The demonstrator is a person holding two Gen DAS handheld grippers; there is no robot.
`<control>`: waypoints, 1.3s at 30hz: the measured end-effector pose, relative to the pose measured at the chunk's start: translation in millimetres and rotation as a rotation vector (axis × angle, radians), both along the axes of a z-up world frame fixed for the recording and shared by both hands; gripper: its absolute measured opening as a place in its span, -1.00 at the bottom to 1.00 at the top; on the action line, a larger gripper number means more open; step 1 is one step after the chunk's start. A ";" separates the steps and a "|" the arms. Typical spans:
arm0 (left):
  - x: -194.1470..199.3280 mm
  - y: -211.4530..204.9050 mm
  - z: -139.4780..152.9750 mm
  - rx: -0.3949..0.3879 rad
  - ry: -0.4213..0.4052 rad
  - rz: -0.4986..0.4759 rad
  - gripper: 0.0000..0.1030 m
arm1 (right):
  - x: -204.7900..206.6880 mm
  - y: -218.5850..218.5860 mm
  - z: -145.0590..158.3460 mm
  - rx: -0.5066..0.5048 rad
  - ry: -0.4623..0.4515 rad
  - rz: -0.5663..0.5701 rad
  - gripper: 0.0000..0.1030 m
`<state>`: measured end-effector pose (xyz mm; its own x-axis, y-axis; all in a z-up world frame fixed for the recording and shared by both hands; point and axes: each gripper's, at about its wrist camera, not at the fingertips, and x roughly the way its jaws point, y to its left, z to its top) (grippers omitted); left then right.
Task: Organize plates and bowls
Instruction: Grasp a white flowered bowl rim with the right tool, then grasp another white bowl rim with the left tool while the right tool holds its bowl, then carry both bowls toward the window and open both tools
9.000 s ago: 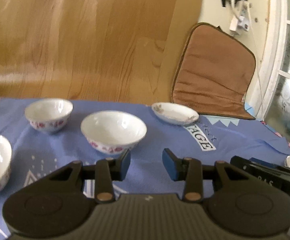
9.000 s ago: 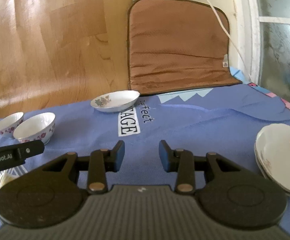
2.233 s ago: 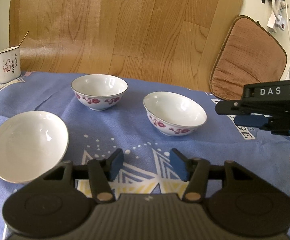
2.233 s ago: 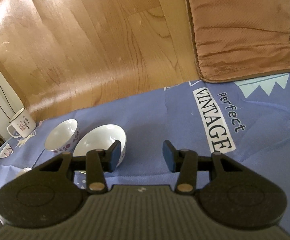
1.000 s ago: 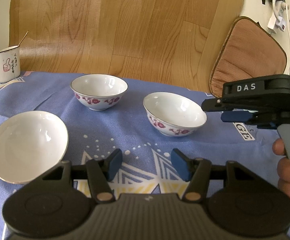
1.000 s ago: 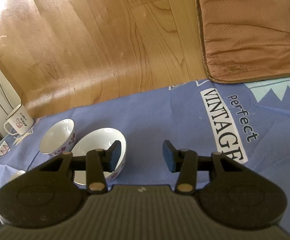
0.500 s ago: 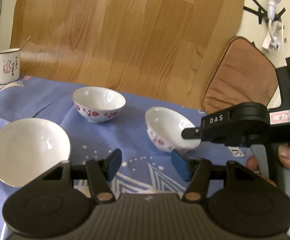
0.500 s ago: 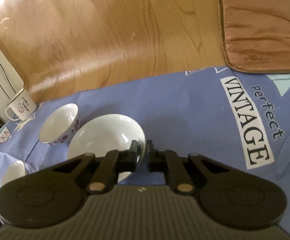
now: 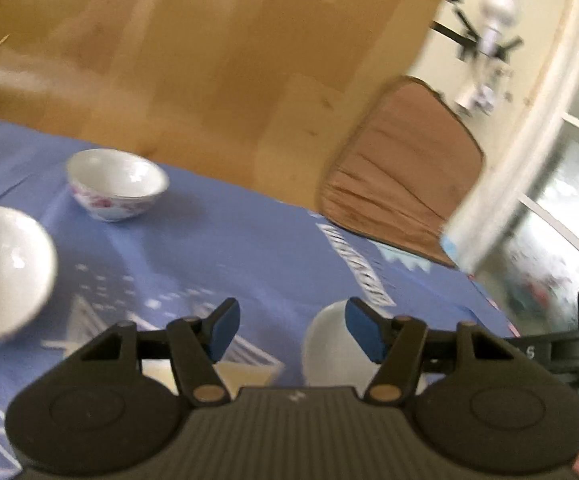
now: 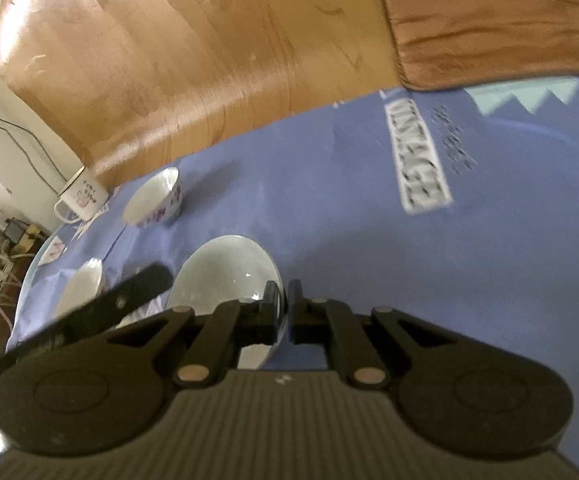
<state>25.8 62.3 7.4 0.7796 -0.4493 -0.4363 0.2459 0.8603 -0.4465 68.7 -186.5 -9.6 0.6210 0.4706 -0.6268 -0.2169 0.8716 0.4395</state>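
- The right gripper [image 10: 283, 308] has its jaws pinched on the near rim of a white porcelain bowl with a glossy inside [image 10: 225, 276], one finger inside the rim and one outside.
- That bowl is tilted in the right wrist view, over the blue printed cloth covering the bench [image 10: 369, 240]; whether its base touches the cloth cannot be told.
- In the left wrist view the same bowl [image 9: 329, 344] shows low and right of centre, partly behind the left gripper's finger.
- The left gripper [image 9: 289, 330] has its jaws spread wide, the blue pads [image 9: 223, 330] gripping nothing; it hangs over the cloth.
- A small white bowl with a red flower pattern on its outside [image 9: 117, 184] stands upright farther back on the bench, well apart from the held bowl.
- A larger plain white bowl [image 9: 5, 272] sits at the left edge of the left wrist view, near that gripper.
- A white enamel mug with a handle [image 10: 79, 200] stands at the far left corner of the bench, near the flowered bowl.
- A brown seat cushion [image 9: 401, 192] leans against the wood-grain panel [image 9: 209, 60] behind the bench.
- The left wrist view is blurred.
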 end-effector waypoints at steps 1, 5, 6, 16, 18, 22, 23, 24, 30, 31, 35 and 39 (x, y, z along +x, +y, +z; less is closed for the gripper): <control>-3.0 -6.9 2.7 0.019 -0.001 -0.013 0.15 | -6.6 -4.1 -0.4 0.009 0.003 -0.002 -0.86; -3.1 -31.4 -0.2 0.100 0.079 -0.031 -0.13 | -21.2 -13.2 -2.4 0.026 -0.008 -0.026 -0.85; -0.9 -36.7 -3.7 0.122 0.108 -0.037 -0.25 | -21.7 -14.2 -4.0 0.028 -0.011 -0.030 -0.86; 0.2 -53.1 -12.4 0.156 0.149 -0.047 -0.67 | -27.9 -10.2 -7.1 -0.070 -0.108 -0.024 -0.86; 1.3 -52.5 -12.1 0.144 0.158 -0.045 -0.67 | -28.0 -11.0 -7.1 -0.077 -0.112 -0.017 -0.85; 1.3 -50.9 -12.1 0.127 0.167 -0.037 -0.67 | -29.1 -6.3 -5.9 -0.112 -0.134 -0.005 -0.85; 0.9 -51.4 -12.2 0.130 0.166 -0.035 -0.66 | -29.5 -4.9 -5.5 -0.122 -0.139 -0.001 -0.85; 0.6 -51.9 -12.2 0.134 0.164 -0.033 -0.66 | -29.3 -4.3 -5.2 -0.131 -0.143 0.004 -0.84; -1.0 -55.1 -10.6 0.147 0.164 -0.022 -0.67 | -28.3 -3.0 -4.5 -0.142 -0.143 0.017 -0.84; -1.1 -56.2 -9.8 0.150 0.163 -0.020 -0.68 | -28.7 -2.2 -4.4 -0.144 -0.144 0.016 -0.84; -1.2 -62.4 -2.6 0.158 0.149 -0.034 -0.71 | -30.0 -5.4 -3.7 -0.145 -0.155 -0.003 -0.84; 3.3 -79.0 12.0 0.160 0.116 -0.072 -0.71 | -36.9 -21.0 6.7 -0.126 -0.197 -0.043 -0.85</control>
